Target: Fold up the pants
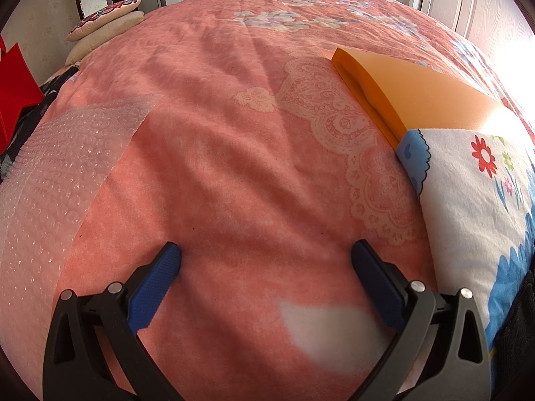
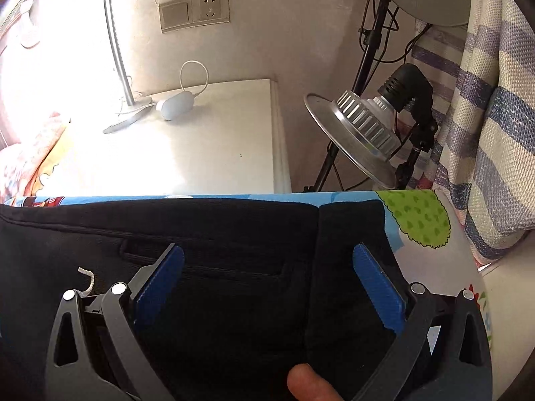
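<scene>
The black pants (image 2: 234, 267) lie flat on a cartoon-print sheet (image 2: 418, 217), directly beneath the right gripper (image 2: 267, 267) and stretching away to its left, so their long axis seems to run crosswise to its fingers. That gripper hovers over the pocket area with jaws spread wide and nothing between them; whether the blue pads (image 2: 160, 280) touch the cloth cannot be told. A white drawstring end (image 2: 87, 279) shows just left of the left pad, and a fingertip (image 2: 307, 384) intrudes below the pants. The left gripper (image 1: 265, 267) is likewise released and empty, over the pink bedspread (image 1: 217, 133); only a dark sliver, perhaps the pants, edges that view beyond the flowered pillow (image 1: 474, 200). By this reading the right gripper is far nearer, and the left would need to cross toward the pillow
</scene>
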A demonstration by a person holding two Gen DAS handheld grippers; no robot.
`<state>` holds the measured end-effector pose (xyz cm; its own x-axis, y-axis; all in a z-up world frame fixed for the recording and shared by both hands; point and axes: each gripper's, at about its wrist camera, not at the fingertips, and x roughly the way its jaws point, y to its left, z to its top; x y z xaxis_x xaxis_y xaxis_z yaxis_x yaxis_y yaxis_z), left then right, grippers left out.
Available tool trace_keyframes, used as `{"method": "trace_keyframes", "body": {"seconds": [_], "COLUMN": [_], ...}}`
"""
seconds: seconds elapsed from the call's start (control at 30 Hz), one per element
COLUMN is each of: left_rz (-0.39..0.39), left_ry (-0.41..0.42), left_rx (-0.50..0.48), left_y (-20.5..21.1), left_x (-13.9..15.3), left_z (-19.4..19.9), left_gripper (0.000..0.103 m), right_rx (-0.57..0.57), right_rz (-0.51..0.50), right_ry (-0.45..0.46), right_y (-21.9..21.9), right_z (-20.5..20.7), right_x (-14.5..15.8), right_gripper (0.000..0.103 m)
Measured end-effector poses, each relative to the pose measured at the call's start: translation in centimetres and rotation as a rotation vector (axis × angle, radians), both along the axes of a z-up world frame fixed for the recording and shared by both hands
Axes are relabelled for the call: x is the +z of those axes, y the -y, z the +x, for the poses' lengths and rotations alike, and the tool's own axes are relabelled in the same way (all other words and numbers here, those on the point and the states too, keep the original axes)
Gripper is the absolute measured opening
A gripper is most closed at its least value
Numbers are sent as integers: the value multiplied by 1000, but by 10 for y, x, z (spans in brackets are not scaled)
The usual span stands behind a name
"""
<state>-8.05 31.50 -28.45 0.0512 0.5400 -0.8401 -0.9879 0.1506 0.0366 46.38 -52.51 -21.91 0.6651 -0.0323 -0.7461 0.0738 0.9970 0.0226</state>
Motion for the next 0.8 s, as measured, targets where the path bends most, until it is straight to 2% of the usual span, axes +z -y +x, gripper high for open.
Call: {"method": "trace_keyframes", "body": {"seconds": [0.3,0.37,0.43,0.5,0.6,0.7,0.8], "left_rz": [0,0,0,0,0,0,0], "left_ry": [1,1,1,1,1,1,1], "left_rx": [0,0,0,0,0,0,0], "left_y": [0,0,0,0,0,0,0], "left_x": [0,0,0,0,0,0,0], "left_z": [0,0,0,0,0,0,0], "left_gripper": [102,102,102,102,102,102,102], "right_rx": [-32,-62,-26,58,207,283,402], "right_rz": [47,33,75,163,273,449,560], "right_ry": [25,42,119,149,146,71,-1], "right_y": [9,7,-7,-32,-92,-160,-250], "right_z": [-4,-14,-39,-55,-54,-29,-11], "right_x": [3,15,39,58,73,63,50], "right_gripper": [98,98,98,98,98,98,98]}}
